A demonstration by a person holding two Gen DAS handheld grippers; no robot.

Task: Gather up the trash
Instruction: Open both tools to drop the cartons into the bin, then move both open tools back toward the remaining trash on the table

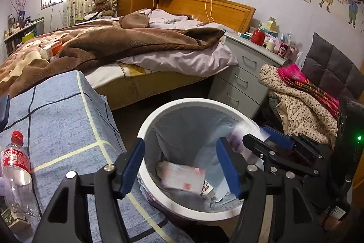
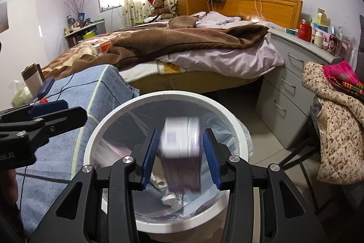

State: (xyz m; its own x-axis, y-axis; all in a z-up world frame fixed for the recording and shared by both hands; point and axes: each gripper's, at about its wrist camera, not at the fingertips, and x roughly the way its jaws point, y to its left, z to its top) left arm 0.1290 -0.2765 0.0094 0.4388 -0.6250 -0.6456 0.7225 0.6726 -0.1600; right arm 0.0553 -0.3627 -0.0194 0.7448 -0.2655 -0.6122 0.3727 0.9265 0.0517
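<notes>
A white trash bin [image 1: 145, 126] with a clear liner stands on the floor beside the blue-covered table; it also shows in the right wrist view [image 2: 95, 131]. My left gripper [image 1: 180, 165] is open and empty above the bin's near rim. My right gripper [image 2: 179, 156] is open above the bin. A purple and white box [image 2: 182, 147] sits blurred between its jaws with gaps on both sides, apparently loose. That box also shows in the left wrist view [image 1: 238, 131]. A plastic-wrapped packet [image 1: 179, 177] and crumpled paper [image 1: 208, 190] lie in the bin. An empty plastic bottle [image 1: 17, 170] lies on the table.
The blue-covered table [image 1: 59, 115] is at left, with a small box [image 1: 13, 220] near the bottle. Behind stands a bed [image 1: 113, 47] with brown blankets. A grey drawer unit [image 1: 243, 79] and a chair piled with clothes [image 1: 302, 104] stand at right.
</notes>
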